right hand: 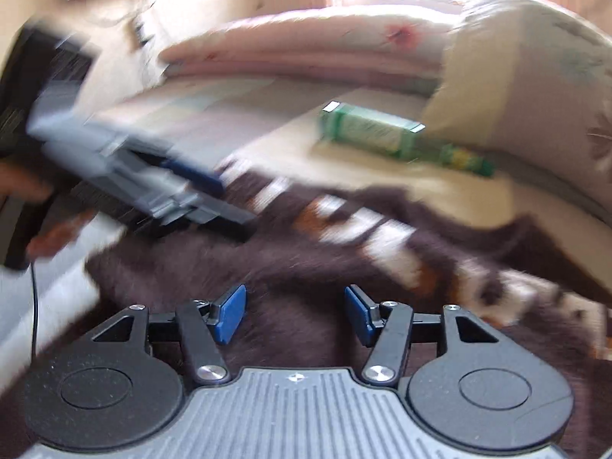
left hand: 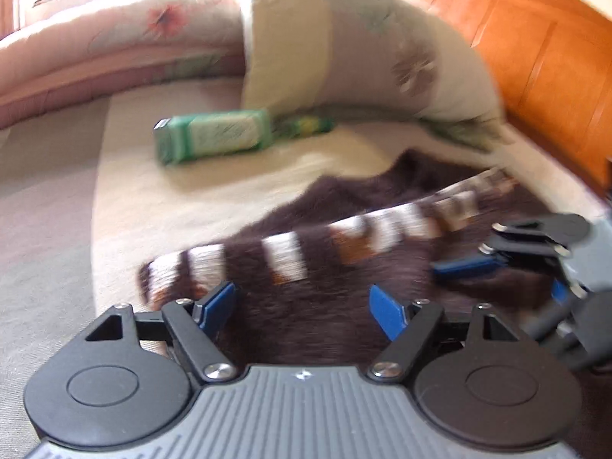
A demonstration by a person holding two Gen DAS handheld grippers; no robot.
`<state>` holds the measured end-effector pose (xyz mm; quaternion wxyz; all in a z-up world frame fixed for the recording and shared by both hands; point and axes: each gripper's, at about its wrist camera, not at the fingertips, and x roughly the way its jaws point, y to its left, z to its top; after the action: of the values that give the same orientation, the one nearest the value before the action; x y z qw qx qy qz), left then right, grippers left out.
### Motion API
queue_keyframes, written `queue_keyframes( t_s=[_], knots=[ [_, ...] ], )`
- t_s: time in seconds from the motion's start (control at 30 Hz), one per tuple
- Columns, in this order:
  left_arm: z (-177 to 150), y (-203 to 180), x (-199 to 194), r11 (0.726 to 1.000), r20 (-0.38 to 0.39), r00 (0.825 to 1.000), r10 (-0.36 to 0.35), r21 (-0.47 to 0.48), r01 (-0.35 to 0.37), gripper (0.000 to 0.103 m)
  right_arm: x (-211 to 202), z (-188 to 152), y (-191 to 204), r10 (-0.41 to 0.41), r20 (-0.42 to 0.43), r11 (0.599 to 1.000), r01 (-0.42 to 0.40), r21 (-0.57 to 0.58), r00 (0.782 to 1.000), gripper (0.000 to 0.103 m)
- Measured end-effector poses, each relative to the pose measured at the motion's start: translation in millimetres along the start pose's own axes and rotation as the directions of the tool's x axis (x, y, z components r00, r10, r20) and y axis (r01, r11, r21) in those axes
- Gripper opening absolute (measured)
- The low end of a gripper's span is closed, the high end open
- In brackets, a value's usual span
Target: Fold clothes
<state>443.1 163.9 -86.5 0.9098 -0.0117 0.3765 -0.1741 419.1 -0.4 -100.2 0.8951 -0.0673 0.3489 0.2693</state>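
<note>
You are holding the left gripper [left hand: 302,308] with its fingers apart over the dark brown striped garment [left hand: 325,267], which is lying on the bed [left hand: 237,187]. Your right gripper [right hand: 295,313] is hovering likewise, fingers apart, gripping nothing.

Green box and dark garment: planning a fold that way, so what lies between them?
Only bare cream bedding between the green box and dark garment, in both wrist views.

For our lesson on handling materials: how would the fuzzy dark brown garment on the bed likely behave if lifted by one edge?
The dark brown garment would probably droop and fold, since it lies limp in soft waves. Its fuzzy pile suggests it grips rather than slips. It looks thick, so perhaps fairly heavy.
</note>
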Motion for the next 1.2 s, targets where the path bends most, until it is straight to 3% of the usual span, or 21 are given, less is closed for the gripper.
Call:
queue_keyframes(
  t_s=[0.23, 0.33, 0.4, 0.5, 0.67, 0.8, 0.97, 1.03, 1.1, 1.2],
  knots=[
    [1, 7, -8, 0.998, -0.005, 1.000, 0.024, -0.056, -0.025, 0.076, -30, 0, -3, 0.034, 0.010, 0.999, -0.034, 0.011, 0.999, 0.067],
    [1, 6, -5, 0.998, -0.011, 1.000, 0.018, -0.055, -0.019, 0.077, -28, 14, 9, 0.136, 0.068, 0.990, -0.134, -0.033, 0.988, 0.067],
    [-4, 8, 0, 0.998, -0.026, 0.999, 0.036, -0.045, -0.037, 0.077, -12, 19, 15, 0.178, 0.044, 0.983, -0.176, -0.061, 0.983, 0.067],
    [-12, 8, -3, 0.998, -0.020, 0.998, 0.055, -0.015, -0.055, 0.077, 2, 11, -6, 0.127, -0.018, 0.992, -0.127, -0.009, 0.992, 0.064],
    [-19, 11, -8, 0.999, -0.007, 0.999, 0.048, -0.002, -0.048, 0.077, -54, -29, -87, 0.089, 0.036, 0.974, -0.095, 0.206, 0.995, 0.063],
    [-12, 3, -13, 0.998, -0.011, 0.999, 0.053, -0.031, -0.053, 0.077, -83, -39, -112, 0.041, 0.047, 0.951, -0.053, 0.304, 0.998, 0.066],
    [-17, -23, -26, 0.997, -0.014, 0.999, -0.043, 0.069, 0.044, 0.078, -73, -1, -93, 0.028, 0.131, 0.964, -0.061, 0.258, 0.991, 0.073],
    [-27, -30, -22, 0.993, -0.043, 0.999, -0.023, 0.115, 0.028, 0.078, -49, 12, -84, -0.006, 0.104, 0.971, -0.019, 0.240, 0.995, 0.075],
    [-38, -31, -22, 0.991, -0.018, 1.000, -0.016, 0.133, 0.019, 0.078, -20, 15, -82, -0.083, 0.021, 0.974, 0.077, 0.211, 0.996, 0.075],
    [-47, -25, -32, 0.993, 0.006, 0.999, -0.038, 0.115, 0.037, 0.078, -13, 5, -102, -0.114, 0.018, 0.965, 0.106, 0.242, 0.993, 0.066]
  ],
)
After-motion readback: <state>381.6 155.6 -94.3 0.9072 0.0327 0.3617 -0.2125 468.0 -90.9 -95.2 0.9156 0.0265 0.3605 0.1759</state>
